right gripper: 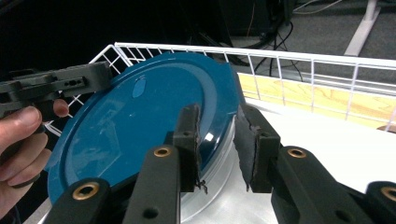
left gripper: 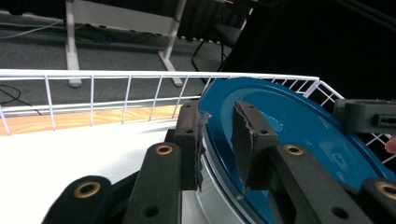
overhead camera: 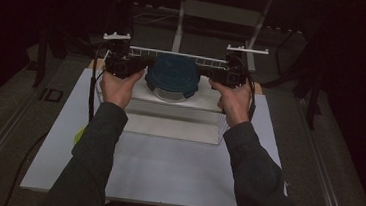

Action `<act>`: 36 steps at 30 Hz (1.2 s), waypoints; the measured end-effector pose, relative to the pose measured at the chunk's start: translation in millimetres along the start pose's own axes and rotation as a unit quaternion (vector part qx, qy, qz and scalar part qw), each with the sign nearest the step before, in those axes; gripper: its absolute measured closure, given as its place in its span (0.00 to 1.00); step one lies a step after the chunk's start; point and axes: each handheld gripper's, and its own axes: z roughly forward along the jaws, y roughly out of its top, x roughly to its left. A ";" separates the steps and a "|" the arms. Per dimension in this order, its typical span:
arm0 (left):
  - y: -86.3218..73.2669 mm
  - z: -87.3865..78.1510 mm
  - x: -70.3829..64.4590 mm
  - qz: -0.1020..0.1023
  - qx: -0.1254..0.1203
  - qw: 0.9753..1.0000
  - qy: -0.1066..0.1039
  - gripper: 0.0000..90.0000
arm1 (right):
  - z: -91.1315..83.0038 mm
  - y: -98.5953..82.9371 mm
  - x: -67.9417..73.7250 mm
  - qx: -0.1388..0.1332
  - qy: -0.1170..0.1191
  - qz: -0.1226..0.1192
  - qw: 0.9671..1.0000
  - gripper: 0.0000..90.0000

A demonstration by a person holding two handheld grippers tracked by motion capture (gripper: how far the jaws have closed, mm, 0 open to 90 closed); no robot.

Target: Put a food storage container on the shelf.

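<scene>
A round clear container with a dark blue lid (overhead camera: pixel 173 74) hangs between my two grippers, over a white wire basket (overhead camera: pixel 175 53). My left gripper (overhead camera: pixel 144 68) is shut on the lid's left rim, my right gripper (overhead camera: pixel 213 75) on its right rim. In the left gripper view the jaws of the left gripper (left gripper: pixel 219 140) straddle the edge of the blue lid (left gripper: pixel 299 126), with the clear bowl below. In the right gripper view the right gripper (right gripper: pixel 217 140) pinches the opposite edge of the lid (right gripper: pixel 140 121), which is tilted there.
The wire basket's rim (left gripper: pixel 93 73) runs behind the container, on a white table (overhead camera: pixel 165 171). A small yellow-green object (overhead camera: pixel 79 135) lies at the table's left, beside my left sleeve. Table legs and cables stand on the dark floor beyond.
</scene>
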 end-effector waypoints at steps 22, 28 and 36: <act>-3.3 -31.6 -7.4 0.066 0.006 0.998 -0.009 0.72 | -23.2 -15.7 9.2 -0.002 -0.019 -0.106 0.994 0.74; -10.3 -39.0 -7.9 0.074 0.005 0.997 -0.014 0.71 | -29.3 -25.8 8.9 0.001 -0.029 -0.127 0.992 0.73; -18.4 -53.9 -11.5 0.088 -0.004 0.996 -0.021 0.70 | -40.1 -39.3 10.5 -0.007 -0.027 -0.140 0.990 0.71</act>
